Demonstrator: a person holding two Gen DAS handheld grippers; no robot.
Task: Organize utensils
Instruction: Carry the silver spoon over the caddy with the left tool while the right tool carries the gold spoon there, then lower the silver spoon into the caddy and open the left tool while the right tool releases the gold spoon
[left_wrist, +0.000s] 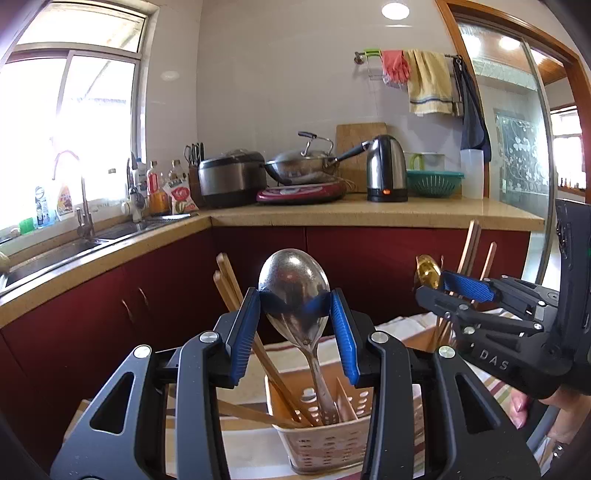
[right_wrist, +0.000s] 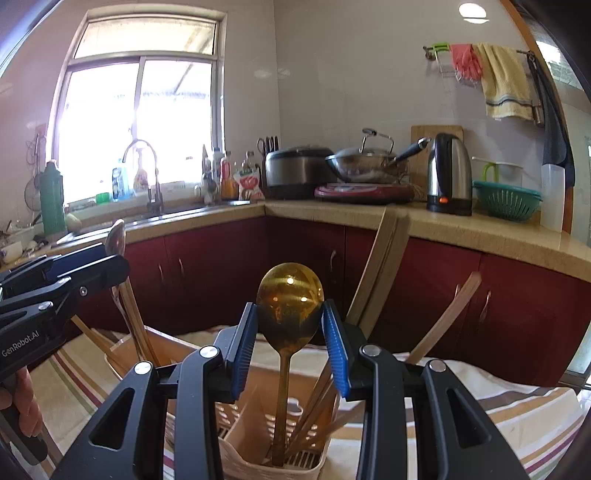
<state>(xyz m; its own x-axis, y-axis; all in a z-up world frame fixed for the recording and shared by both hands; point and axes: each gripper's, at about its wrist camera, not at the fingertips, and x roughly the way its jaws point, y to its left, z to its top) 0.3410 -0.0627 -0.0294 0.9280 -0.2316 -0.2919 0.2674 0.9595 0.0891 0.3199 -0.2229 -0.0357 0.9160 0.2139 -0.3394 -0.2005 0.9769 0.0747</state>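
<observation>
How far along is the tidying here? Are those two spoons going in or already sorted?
Chopsticks already stand in both holders. In hand: the left gripper is closed on the silver spoon, its handle down in one beige holder; the right gripper is closed on the gold spoon, its handle down in the other holder. Left to do: probably letting go; whether either handle has reached the bottom can't be seen.

Background: L-shaped desk over red cabinets, carrying rice cooker, lidded wok, steel kettle and green colander; sink tap beneath window; yellow towel on wall rail
</observation>
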